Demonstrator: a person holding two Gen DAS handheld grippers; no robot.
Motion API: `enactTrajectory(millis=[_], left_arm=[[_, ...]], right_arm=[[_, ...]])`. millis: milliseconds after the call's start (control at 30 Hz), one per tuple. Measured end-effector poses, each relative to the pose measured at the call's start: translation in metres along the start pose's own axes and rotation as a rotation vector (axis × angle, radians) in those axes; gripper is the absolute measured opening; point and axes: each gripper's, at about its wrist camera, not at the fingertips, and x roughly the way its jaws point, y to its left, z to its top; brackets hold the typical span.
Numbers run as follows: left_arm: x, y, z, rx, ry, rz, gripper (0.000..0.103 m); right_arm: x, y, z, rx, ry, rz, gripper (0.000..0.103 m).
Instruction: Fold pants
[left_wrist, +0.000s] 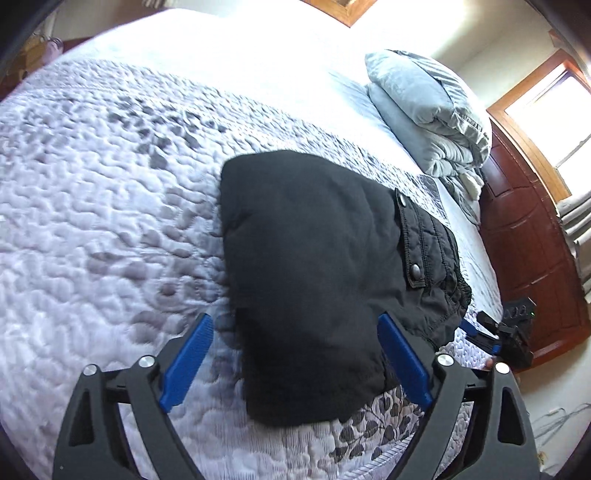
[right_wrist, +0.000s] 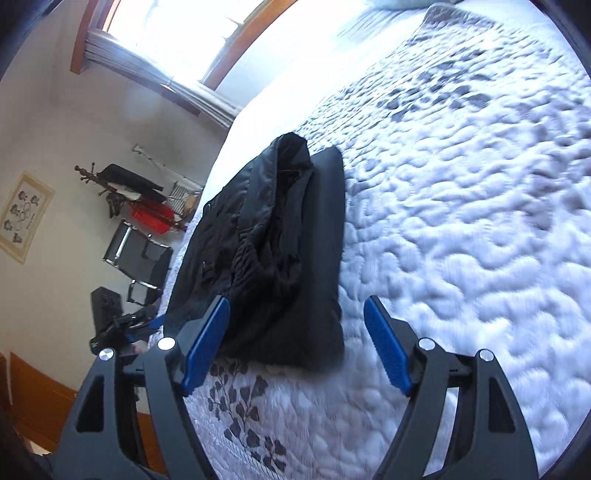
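Observation:
The black pants lie folded into a compact bundle on the quilted bed, a snap-flap pocket on the right side. My left gripper is open and empty, its blue fingers straddling the bundle's near end just above it. In the right wrist view the same pants lie stacked near the bed's left edge. My right gripper is open and empty, just short of the bundle's near end. The right gripper also shows in the left wrist view at the bed's right edge.
The white quilt with grey leaf print covers the bed. A folded grey duvet lies at the head by the wooden headboard. Beyond the bed edge stand a coat rack and a chair.

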Motion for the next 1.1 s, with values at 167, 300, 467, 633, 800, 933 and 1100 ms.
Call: enactTrajectory(millis=[167, 300, 467, 633, 800, 933, 1100], left_arm=[[-0.041, -0.022, -0.013, 0.042, -0.082, 0.069, 0.099], [-0.066, -0.044, -0.031, 0.072, -0.109, 0.116, 0.099], [-0.077, -0.072, -0.056, 0.113, -0.09, 0.178, 0.099], [-0.085, -0.104, -0.079, 0.21, -0.093, 0.256, 0.099], [-0.094, -0.129, -0.097, 0.27, -0.117, 0.287, 0.099], [-0.101, -0.135, -0.102, 0.25, -0.144, 0.293, 0.099], [-0.11, -0.139, -0.106, 0.215, -0.172, 0.34, 0.099]], right_arm=[[-0.039, 0.026, -0.018, -0.075, -0.048, -0.152, 0.08], [-0.058, 0.056, -0.034, -0.112, -0.062, -0.329, 0.09], [-0.066, 0.097, -0.058, -0.192, -0.073, -0.518, 0.094], [-0.067, 0.13, -0.079, -0.264, -0.098, -0.628, 0.097], [-0.073, 0.154, -0.093, -0.279, -0.142, -0.656, 0.1], [-0.08, 0.171, -0.101, -0.275, -0.155, -0.658, 0.1], [-0.083, 0.186, -0.108, -0.293, -0.154, -0.688, 0.1]])
